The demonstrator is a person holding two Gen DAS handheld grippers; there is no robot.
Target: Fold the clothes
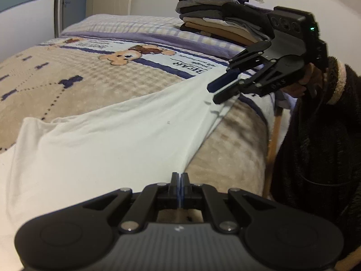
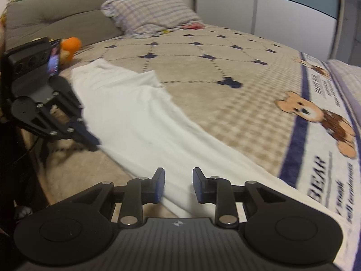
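A white garment (image 1: 108, 140) lies stretched in a long band across the bear-print blanket (image 1: 56, 72). At the bottom of the left wrist view my left gripper (image 1: 179, 177) is shut, its tips pinching the garment's near edge. From the right wrist camera the white garment (image 2: 140, 117) runs from the left gripper (image 2: 93, 144) at the left down to my right gripper (image 2: 178, 185). The right gripper is open, with the cloth lying between its blue pads and not pressed by them. The right gripper (image 1: 214, 93) also shows at upper right, held by a hand over the garment's far corner.
A pile of folded clothes (image 1: 216, 15) stands on the bed's far end. A person in a dark fleece (image 1: 315, 135) stands at the bed's edge. A checked pillow (image 2: 151, 13), an orange plush toy (image 2: 71, 45) and a grey headboard (image 2: 56, 20) lie beyond.
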